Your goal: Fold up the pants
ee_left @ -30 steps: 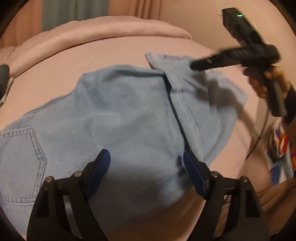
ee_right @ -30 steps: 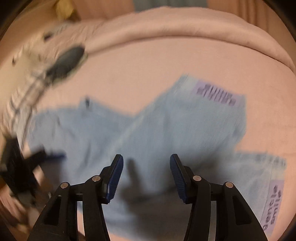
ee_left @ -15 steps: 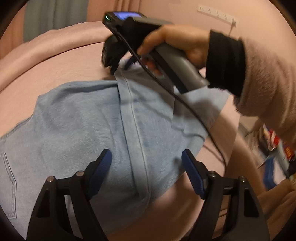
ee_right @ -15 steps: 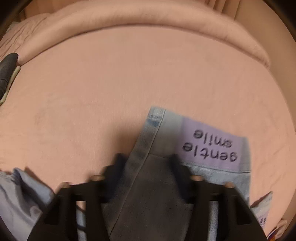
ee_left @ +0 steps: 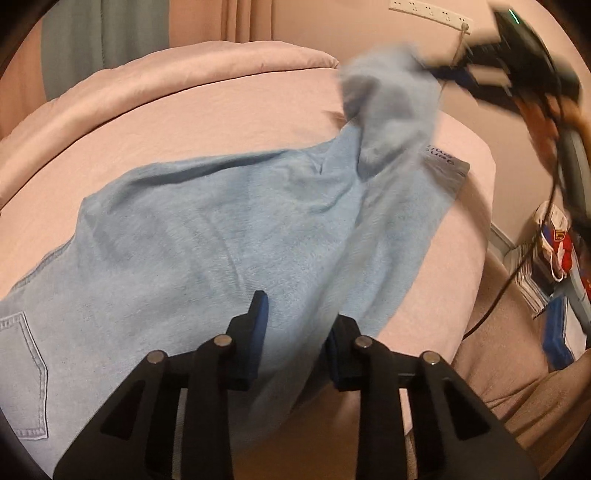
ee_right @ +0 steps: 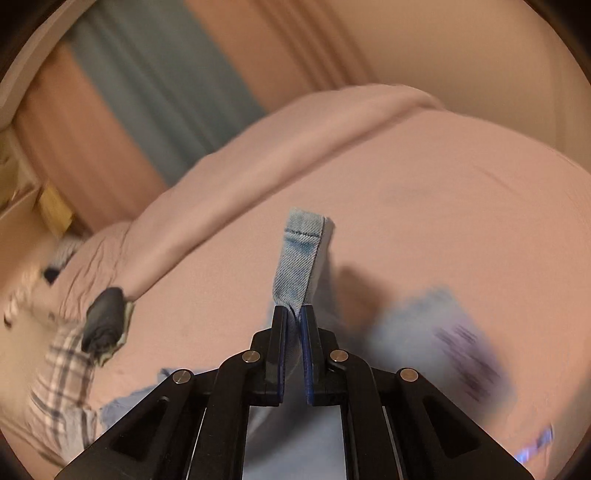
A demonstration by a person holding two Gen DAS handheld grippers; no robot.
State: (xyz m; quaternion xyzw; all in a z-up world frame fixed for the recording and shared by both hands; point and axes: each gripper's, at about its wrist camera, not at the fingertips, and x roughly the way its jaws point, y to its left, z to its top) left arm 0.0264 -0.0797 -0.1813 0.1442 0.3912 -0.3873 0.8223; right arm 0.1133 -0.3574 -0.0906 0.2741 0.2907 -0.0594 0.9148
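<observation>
Light-blue jeans [ee_left: 221, 229] lie spread over a pink bed [ee_left: 166, 122], with a back pocket [ee_left: 22, 369] at the lower left. My left gripper [ee_left: 295, 314] is low at the near edge. Its jaws are closing, and a raised ridge of denim fills the gap and covers the right fingertip. My right gripper [ee_left: 454, 74] is blurred at the upper right, holding one leg end up off the bed. In the right wrist view that gripper [ee_right: 293, 314] is shut on the hem [ee_right: 301, 254], which sticks up between the pads. A purple label [ee_left: 443, 162] marks the other leg end.
A rolled duvet [ee_left: 184, 74] runs along the far side of the bed. A dark rolled item [ee_right: 103, 317] and plaid cloth [ee_right: 59, 369] lie at the bed's left. A power strip [ee_left: 424, 11] is on the wall. A cable and clutter [ee_left: 554, 251] sit by the right edge.
My left jaws narrowed from wide apart onto a ridge of denim. My right gripper shut on the leg hem, then swung up and right with it, rolling as it went.
</observation>
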